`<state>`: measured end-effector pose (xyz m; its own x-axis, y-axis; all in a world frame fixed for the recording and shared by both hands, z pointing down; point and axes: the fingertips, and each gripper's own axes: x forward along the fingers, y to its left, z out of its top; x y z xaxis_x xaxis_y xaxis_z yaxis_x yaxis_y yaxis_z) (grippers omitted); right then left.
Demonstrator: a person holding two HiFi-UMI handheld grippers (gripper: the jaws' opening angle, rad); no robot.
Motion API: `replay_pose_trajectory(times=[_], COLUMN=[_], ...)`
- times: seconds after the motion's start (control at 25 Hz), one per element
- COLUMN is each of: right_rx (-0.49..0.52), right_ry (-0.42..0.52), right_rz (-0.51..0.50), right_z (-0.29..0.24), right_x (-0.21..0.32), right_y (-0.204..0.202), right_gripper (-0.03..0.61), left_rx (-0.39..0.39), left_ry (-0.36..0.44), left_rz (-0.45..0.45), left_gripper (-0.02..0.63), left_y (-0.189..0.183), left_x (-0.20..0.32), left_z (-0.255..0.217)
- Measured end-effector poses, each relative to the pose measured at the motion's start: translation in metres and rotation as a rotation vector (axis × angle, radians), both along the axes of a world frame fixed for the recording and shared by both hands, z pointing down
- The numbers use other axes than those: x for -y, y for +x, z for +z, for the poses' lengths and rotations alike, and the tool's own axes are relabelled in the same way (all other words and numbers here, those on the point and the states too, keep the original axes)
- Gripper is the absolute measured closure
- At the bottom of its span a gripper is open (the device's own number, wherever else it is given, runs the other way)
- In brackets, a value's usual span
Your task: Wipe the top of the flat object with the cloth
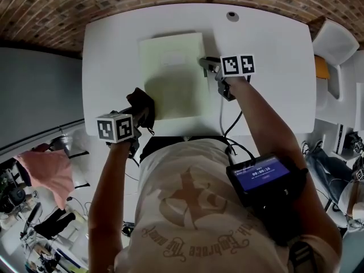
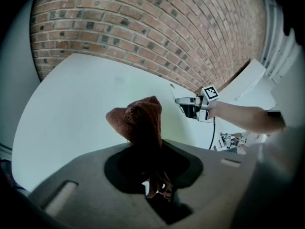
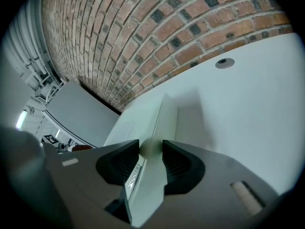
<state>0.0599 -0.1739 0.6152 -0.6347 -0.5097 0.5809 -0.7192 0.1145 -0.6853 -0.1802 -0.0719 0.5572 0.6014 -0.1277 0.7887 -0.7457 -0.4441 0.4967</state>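
Brown, soft-looking cloth is seen in the head view, bunched in the left gripper at the near left corner of the flat object. Whether the cloth is touching that corner cannot be told. The flat object is a pale green slab, laid in the middle of the white table. The right gripper is set against the slab's right edge, close to its far corner.

In the left gripper view, the jaws are seen clamped on the cloth. A loose peak of fabric is pushed up ahead of them, and a ragged tail is left hanging between them. The table is spread out beyond, with a brick wall behind it.

In the right gripper view, the jaws are drawn in narrow on the slab's thin edge, which is run straight between the two pads. It cannot be made out whether the edge is raised or only pinned.

The slab is judged to be stiff, light and smooth, so it is likely to slide on the table under a wiping stroke. A pinch on the edge, clear of the top face, seems the right hold. The cloth is judged to be limp and yielding. It is best gripped at a gathered fold, with enough left free to be pressed flat onto the top.
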Motion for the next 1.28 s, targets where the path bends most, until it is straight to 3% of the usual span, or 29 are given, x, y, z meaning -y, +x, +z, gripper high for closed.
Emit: replay_pose_trajectory(times=[0.16, 0.4, 0.52, 0.64, 1.0, 1.28], right_rx=[-0.003, -0.017, -0.016, -0.015, -0.054, -0.097], right_ry=[0.001, 0.007, 0.009, 0.008, 0.009, 0.004], right_rz=[0.009, 0.016, 0.026, 0.03, 0.007, -0.005], right_z=[0.0, -0.002, -0.002, -0.002, -0.001, -0.001], right_x=[0.0, 0.0, 0.001, 0.0, 0.0, 0.0], right_y=[-0.001, 0.0, 0.0, 0.0, 0.001, 0.0], right_gripper=[0.414, 0.414, 0.414, 0.414, 0.414, 0.422], left_rx=[-0.086, -0.121, -0.133, -0.124, -0.035, -0.097], left_ry=[0.005, -0.036, -0.061, -0.09, -0.089, -0.124], left_rz=[0.138, 0.394, 0.486, 0.524, 0.457, 0.235], left_gripper=[0.532, 0.532, 0.532, 0.532, 0.532, 0.532], left_y=[0.062, 0.145, 0.174, 0.185, 0.108, 0.036], left_x=[-0.015, -0.058, -0.076, -0.088, -0.079, -0.056], left_z=[-0.009, 0.004, 0.01, 0.019, 0.029, 0.027])
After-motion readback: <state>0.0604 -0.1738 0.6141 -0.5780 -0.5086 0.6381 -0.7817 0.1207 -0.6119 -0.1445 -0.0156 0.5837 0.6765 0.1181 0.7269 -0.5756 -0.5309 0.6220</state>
